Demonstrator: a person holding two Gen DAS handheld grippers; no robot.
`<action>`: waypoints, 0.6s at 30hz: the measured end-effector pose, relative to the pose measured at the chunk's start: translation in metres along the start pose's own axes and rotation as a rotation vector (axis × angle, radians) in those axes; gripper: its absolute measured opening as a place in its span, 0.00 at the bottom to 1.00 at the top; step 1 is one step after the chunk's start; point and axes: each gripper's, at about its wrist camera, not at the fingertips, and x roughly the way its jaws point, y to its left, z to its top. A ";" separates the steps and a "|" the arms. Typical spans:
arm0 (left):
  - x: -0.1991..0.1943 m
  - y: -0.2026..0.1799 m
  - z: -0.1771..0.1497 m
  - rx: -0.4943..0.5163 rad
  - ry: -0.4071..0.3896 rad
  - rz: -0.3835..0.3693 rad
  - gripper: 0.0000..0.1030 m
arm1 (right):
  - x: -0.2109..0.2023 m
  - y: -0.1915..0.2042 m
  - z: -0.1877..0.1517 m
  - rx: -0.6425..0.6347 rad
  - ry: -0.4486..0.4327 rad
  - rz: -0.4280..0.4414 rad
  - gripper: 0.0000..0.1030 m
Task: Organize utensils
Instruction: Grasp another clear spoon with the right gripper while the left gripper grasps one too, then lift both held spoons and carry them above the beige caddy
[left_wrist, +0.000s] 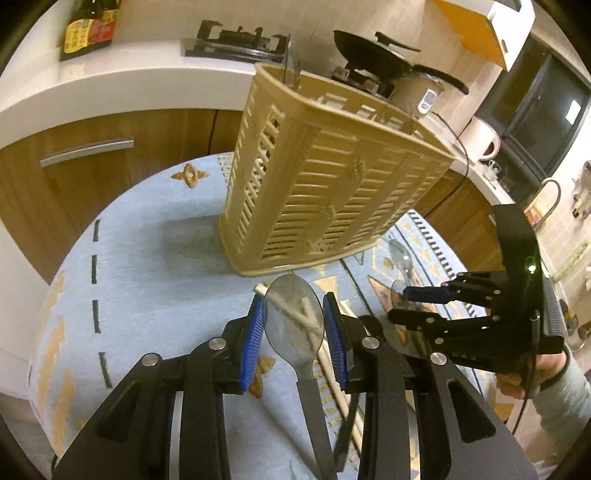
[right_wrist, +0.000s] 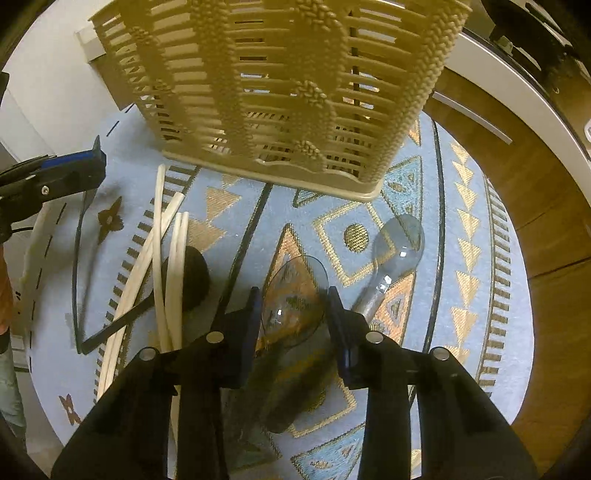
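Your left gripper holds a clear plastic spoon by the bowl: both blue pads sit against the bowl's edges, the jaws are narrowed to the bowl's width, and the dark handle runs back between the fingers. The spoon is raised above the patterned blue cloth, just in front of the beige slotted utensil basket.

Your right gripper brackets a second clear spoon that lies on the cloth. The jaws stand partly closed with the pads against either side of the bowl. Whether the pads press firmly on it cannot be told from either view.

A third clear spoon lies just to the right of that one, its bowl pointing toward the basket. To the left, a loose bundle of white chopsticks lies across a black spoon. The fingertip of your left gripper enters the right wrist view at the left edge.

The basket stands upright on the cloth, and one utensil handle rises from its far-left compartment. Behind it runs the white counter with a gas hob, a black wok, sauce bottles and an electric kettle.
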 end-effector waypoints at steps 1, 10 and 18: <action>-0.007 -0.001 -0.002 0.005 -0.008 -0.005 0.29 | -0.003 -0.003 -0.005 -0.001 -0.006 0.004 0.31; -0.031 -0.031 -0.008 0.053 -0.092 -0.043 0.29 | -0.074 0.003 -0.045 -0.043 -0.228 0.031 0.31; -0.070 -0.061 -0.018 0.140 -0.235 -0.065 0.29 | -0.123 -0.003 -0.058 -0.031 -0.461 0.054 0.31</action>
